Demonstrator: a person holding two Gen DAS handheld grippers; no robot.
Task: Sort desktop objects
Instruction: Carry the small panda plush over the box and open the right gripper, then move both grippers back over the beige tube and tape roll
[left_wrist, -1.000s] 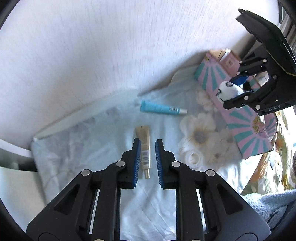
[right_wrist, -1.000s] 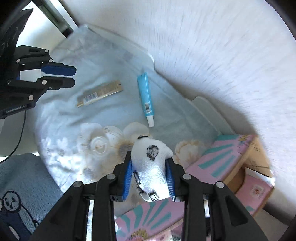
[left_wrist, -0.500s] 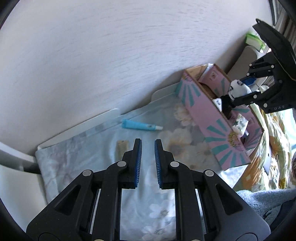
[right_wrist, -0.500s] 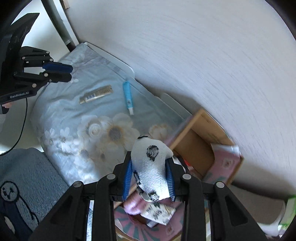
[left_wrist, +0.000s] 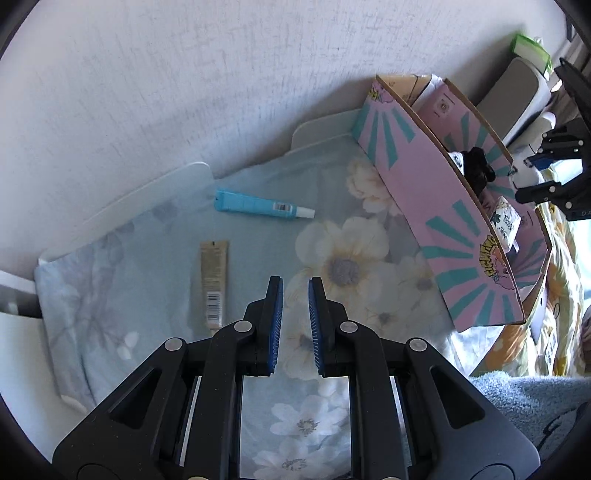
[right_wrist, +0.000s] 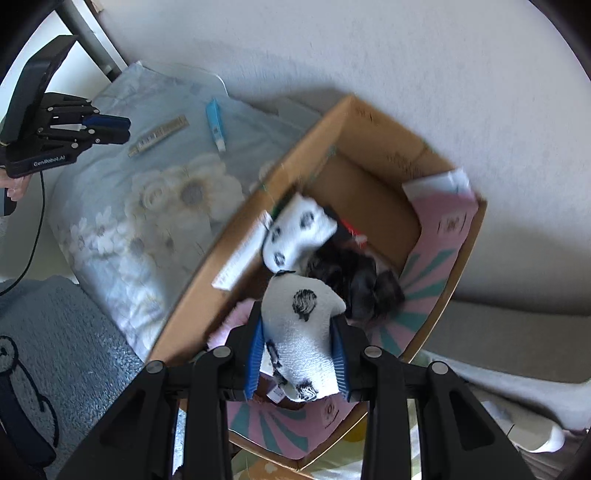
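Wall: we face a pale textured wall (left_wrist: 184, 92) that runs behind everything in both views.
Cloth: a light blue cloth printed with white flowers (left_wrist: 332, 258) covers the surface under our grippers; the two tubes lie on it and the box stands at its right end.
Box: a pink cardboard box with teal sunburst stripes and plain brown inner walls (right_wrist: 373, 177) stands open against the wall. Inside we see a white sock with black spots (right_wrist: 299, 229), a black fuzzy bundle (right_wrist: 354, 273) touching it, and some pink and white packets we cannot make out.
Towel: a grey-blue terry towel (right_wrist: 74, 332) lies at the near edge of the cloth.
Right gripper: our right gripper (right_wrist: 299, 354) hangs above the near part of the open box, its blue-padded fingers (right_wrist: 255, 354) pressed against both sides of a white spotted sock roll (right_wrist: 303, 325). The roll sits between the pads, clear of the things in the box as far as we can tell.
Left gripper: our left gripper (left_wrist: 295, 325) hovers over the cloth with a narrow gap between its blue pads (left_wrist: 277, 325) and nothing in that gap.
Beige tube: a flat beige tube with a barcode (left_wrist: 213, 284) lies on the cloth just left of the left gripper's tips, untouched.
Blue tube: a light blue tube with a white cap (left_wrist: 258, 206) lies farther back near the wall, cap pointing toward the box, apart from the beige tube.
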